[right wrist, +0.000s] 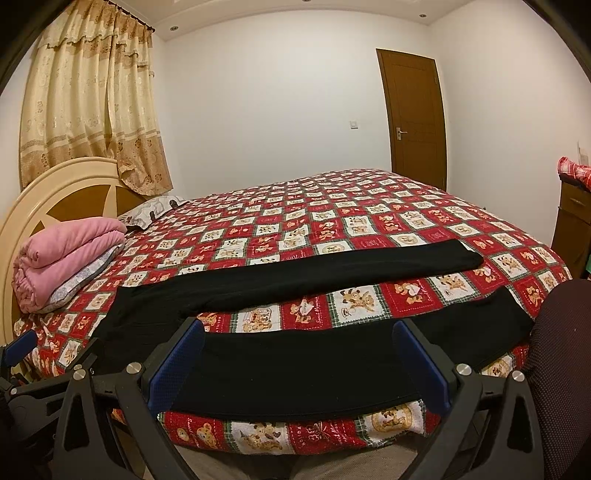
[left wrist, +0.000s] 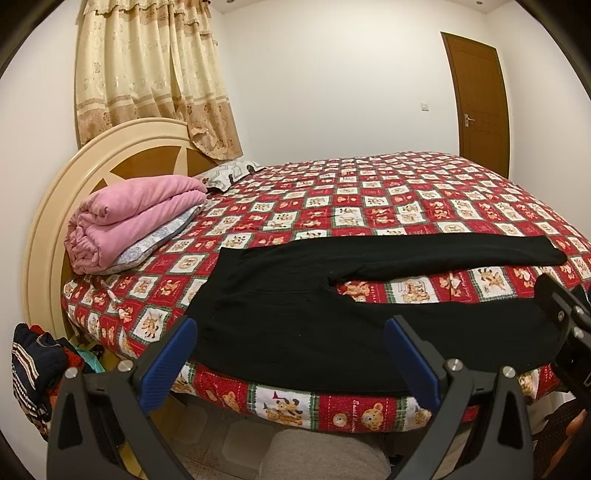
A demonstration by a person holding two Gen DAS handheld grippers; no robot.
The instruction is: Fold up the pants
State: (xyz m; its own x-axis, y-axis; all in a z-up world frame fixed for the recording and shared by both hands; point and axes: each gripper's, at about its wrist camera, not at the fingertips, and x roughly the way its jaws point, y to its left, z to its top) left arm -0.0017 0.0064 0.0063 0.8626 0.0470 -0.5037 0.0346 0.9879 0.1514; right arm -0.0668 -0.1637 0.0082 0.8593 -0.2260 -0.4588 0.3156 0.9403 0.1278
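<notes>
White walls wrap the bedroom, recessed ceiling spots glowing. A cream floral curtain hangs behind the rounded cream-and-wood headboard. A brown wooden door stands closed, a light switch beside it. Far right, a wooden cabinet; below, tiled floor.

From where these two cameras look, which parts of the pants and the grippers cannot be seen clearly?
- Black pants: left wrist view, near leg's cuff hidden behind the right gripper's body.
- Pants' near edge: right wrist view, partly covered by the right gripper fingers.
- Left gripper: open; the right wrist view's left edge cuts it off.
</notes>
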